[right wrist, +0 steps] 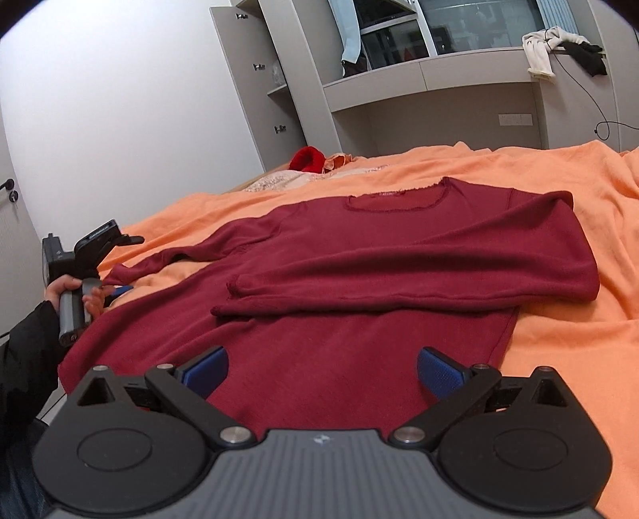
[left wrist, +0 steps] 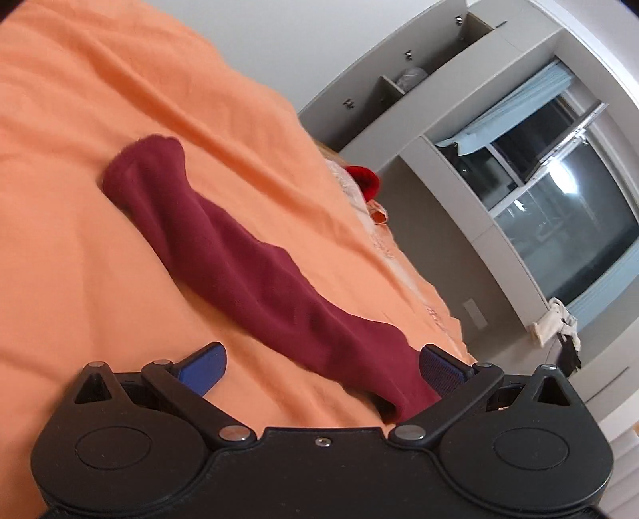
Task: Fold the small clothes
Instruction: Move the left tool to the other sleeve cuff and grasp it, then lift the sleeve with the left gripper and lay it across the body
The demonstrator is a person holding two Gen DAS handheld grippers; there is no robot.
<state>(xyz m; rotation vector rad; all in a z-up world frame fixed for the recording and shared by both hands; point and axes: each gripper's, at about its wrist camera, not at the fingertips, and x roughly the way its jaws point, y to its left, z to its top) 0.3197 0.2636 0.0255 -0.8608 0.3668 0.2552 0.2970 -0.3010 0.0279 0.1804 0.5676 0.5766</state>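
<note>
Sweater's left sleeve (left wrist: 247,255) lies on the orange bedspread (left wrist: 80,279); your left gripper (left wrist: 321,365) stands wide open, sleeve running between its fingers, unclamped. Right view: your right gripper (right wrist: 321,369), jaws equally wide, hovers over the sweater (right wrist: 359,279) hem.

— Where are we?
— A home bedroom: we see a bed under an orange blanket (right wrist: 559,339), grey built-in cupboards (right wrist: 255,80), a window (right wrist: 459,24), clothes draped on the ledge (right wrist: 539,52).
— And left?
— Probably a door handle (right wrist: 8,184).
</note>
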